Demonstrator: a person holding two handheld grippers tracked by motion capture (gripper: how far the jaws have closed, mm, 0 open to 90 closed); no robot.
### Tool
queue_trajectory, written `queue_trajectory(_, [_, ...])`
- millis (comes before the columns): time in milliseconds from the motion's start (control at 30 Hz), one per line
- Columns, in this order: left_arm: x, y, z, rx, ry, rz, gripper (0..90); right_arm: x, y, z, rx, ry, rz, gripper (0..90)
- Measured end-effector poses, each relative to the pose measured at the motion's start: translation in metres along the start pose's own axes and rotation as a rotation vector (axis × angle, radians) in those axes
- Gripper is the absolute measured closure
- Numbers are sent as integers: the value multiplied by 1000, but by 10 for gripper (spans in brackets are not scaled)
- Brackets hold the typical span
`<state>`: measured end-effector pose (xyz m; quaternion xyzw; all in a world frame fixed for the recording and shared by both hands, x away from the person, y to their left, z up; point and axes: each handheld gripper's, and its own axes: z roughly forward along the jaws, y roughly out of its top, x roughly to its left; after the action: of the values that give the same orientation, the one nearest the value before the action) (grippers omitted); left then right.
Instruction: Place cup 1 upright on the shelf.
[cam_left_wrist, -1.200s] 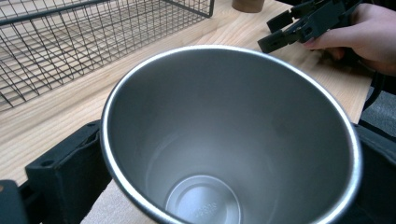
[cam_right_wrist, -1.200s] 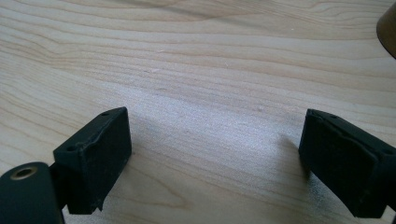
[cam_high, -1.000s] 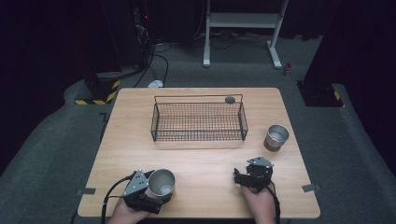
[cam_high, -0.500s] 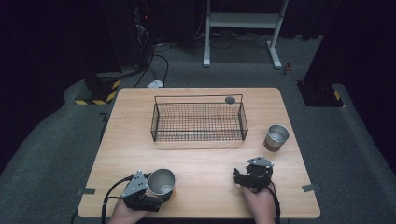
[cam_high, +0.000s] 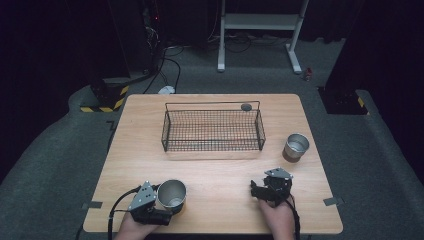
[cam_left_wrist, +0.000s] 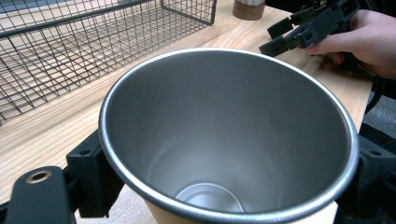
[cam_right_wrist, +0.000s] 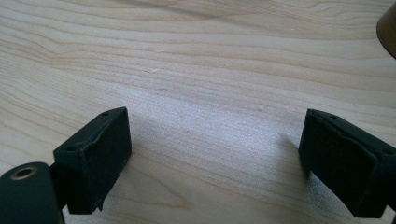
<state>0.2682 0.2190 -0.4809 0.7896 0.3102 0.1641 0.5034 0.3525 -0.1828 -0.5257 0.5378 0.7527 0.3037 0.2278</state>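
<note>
At the near left corner of the wooden table (cam_high: 215, 172), the left gripper (cam_high: 159, 204) has its jaws closed around a steel cup (cam_high: 172, 194), one black pad pressed to each side of the cup's wall. The cup stands upright on the tabletop with its mouth open to the ceiling. In the left gripper view the steel cup (cam_left_wrist: 229, 135) is empty, its round base visible deep inside and its rolled rim bright all the way round; a tan band shows on the outside just under the rim.

The right gripper (cam_high: 260, 190) rests low at the near right of the table, held in the person's right hand (cam_high: 276, 216). Its jaws stand wide apart with nothing between them; in the right gripper view the right gripper (cam_right_wrist: 215, 163) has bare wood grain between its two black pads, which seem to sit on or just above the surface, though contact is hard to judge.

A black wire basket (cam_high: 213, 129) sits in the middle of the table toward the far side, well apart from both grippers. A small dark round object (cam_high: 246, 106) lies by its far right corner. A second steel cup (cam_high: 296, 147) stands upright near the right edge of the table, just right of the basket's near right corner and farther off than the right gripper
</note>
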Motion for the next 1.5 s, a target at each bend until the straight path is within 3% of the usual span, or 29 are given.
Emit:
queue_trajectory(633, [18,5,-4,-41,17,-45,138,0,0,0,0,0,0,93])
queue_trajectory(1067, [24,13,7,-26,73,-51,139,-3,-1,-1,-2,30,-32,109])
queue_trajectory(1500, [35,25,17,-45,120,-103,140,-4,-1,-2,0,60,-57,107])
